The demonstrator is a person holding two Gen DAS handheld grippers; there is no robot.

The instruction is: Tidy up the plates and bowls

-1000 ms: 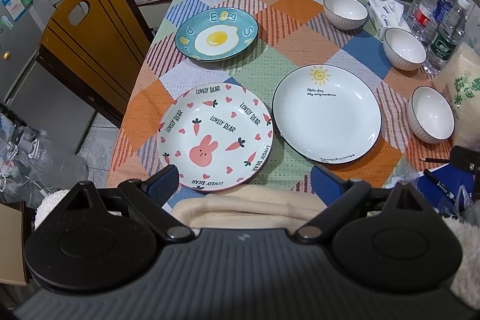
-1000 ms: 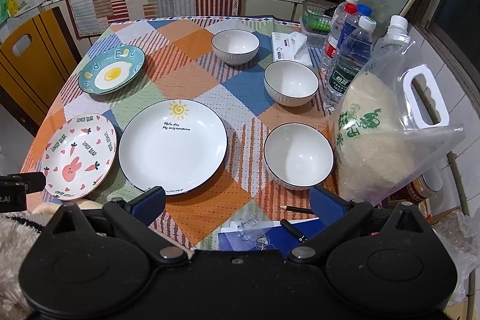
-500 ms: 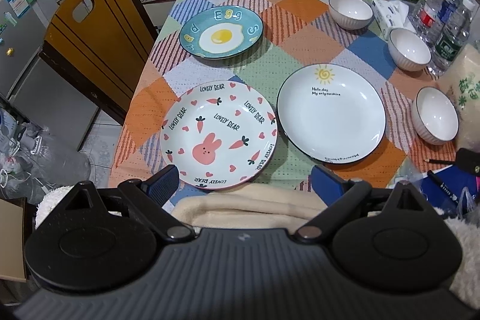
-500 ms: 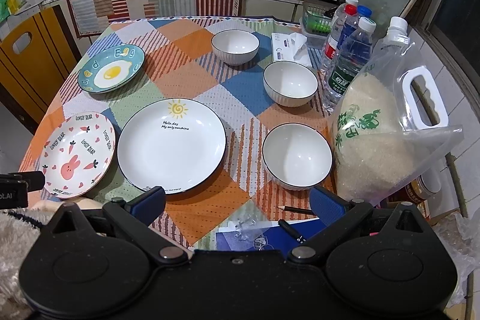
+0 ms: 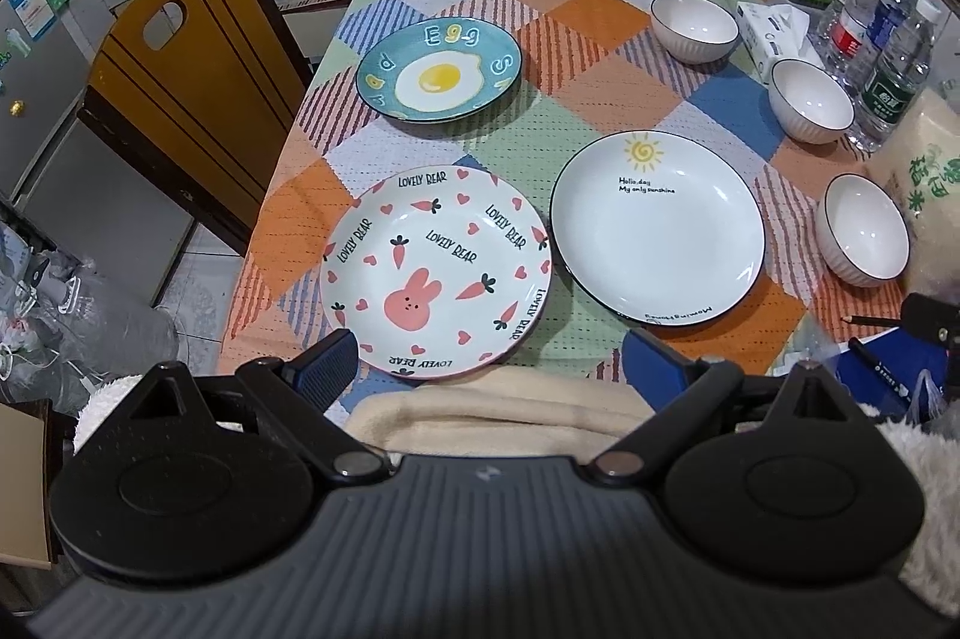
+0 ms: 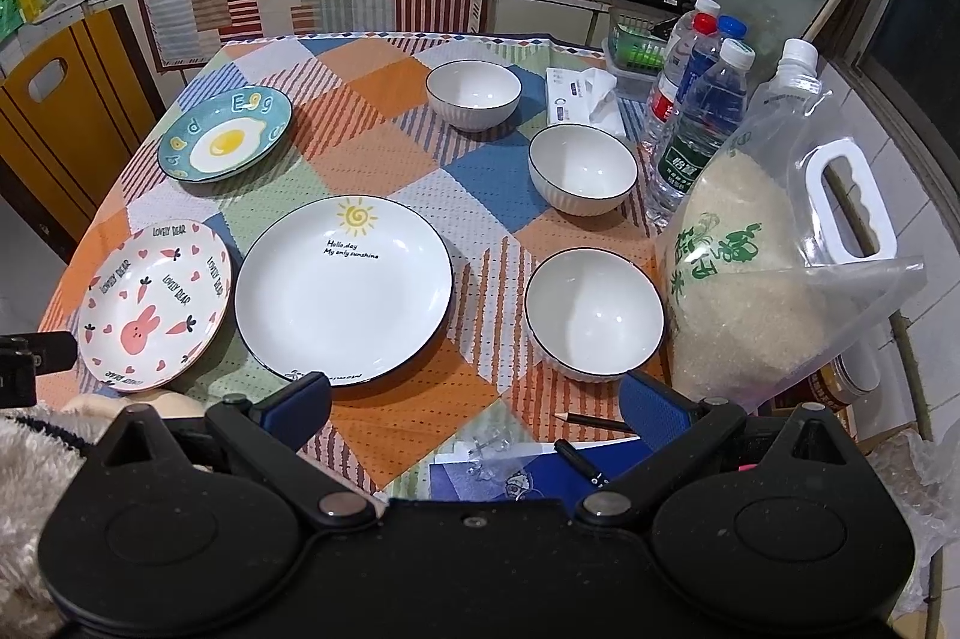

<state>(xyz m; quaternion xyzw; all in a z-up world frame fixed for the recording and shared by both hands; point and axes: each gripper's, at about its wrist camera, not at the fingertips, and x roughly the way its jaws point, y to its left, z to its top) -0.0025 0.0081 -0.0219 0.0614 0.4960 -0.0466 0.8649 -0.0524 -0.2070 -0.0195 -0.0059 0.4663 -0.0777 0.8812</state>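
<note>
Patchwork table [image 5: 600, 39], bunny plate [image 5: 436, 273] nearer than before, both tongs [image 5: 489, 360] [image 6: 474, 402] wide, empty.

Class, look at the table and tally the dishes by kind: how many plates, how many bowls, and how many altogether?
Plates: 3 (egg plate, bunny plate, sun plate)
Bowls: 3 (far bowl, middle bowl, near bowl)
Total: 6
</note>
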